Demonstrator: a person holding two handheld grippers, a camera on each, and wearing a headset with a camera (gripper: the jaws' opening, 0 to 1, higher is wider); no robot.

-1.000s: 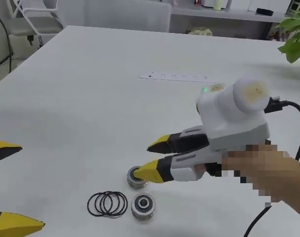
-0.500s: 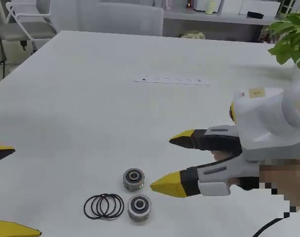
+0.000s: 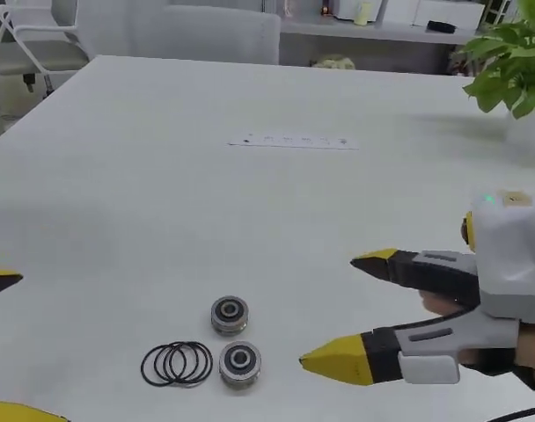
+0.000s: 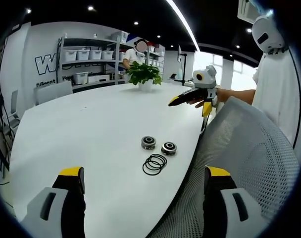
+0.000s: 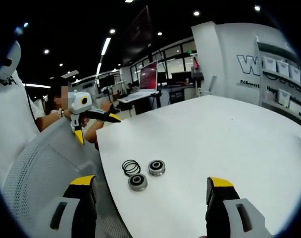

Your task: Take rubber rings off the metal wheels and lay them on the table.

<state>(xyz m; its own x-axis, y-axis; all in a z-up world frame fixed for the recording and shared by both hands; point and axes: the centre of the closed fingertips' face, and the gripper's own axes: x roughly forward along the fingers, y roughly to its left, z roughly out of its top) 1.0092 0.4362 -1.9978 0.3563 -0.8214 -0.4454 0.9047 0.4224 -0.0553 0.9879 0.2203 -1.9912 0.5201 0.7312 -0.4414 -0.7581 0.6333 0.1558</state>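
Two metal wheels (image 3: 230, 314) (image 3: 239, 360) lie flat on the white table (image 3: 162, 176), close to its near edge. A small pile of black rubber rings (image 3: 177, 363) rests just left of the nearer wheel. My right gripper (image 3: 333, 309) hovers to the right of the wheels, open and empty, well apart from them. My left gripper (image 3: 8, 347) is open at the left edge, its yellow tips wide apart. In the left gripper view the wheels (image 4: 148, 143) (image 4: 169, 148) and the rings (image 4: 155, 164) lie ahead of the open jaws. The right gripper view has the wheels (image 5: 157, 167) (image 5: 137, 182) beside the rings (image 5: 131, 166).
A white power strip (image 3: 292, 141) lies across the table's middle. A green plant (image 3: 509, 53) stands at the far right, and chairs (image 3: 206, 35) line the far side. A grey mesh chair back (image 4: 249, 148) rises at the table's near edge.
My right gripper has pulled back to the right, away from the farther wheel that its lower tip was at. The wheels and rings lie as before. The head camera has shifted.
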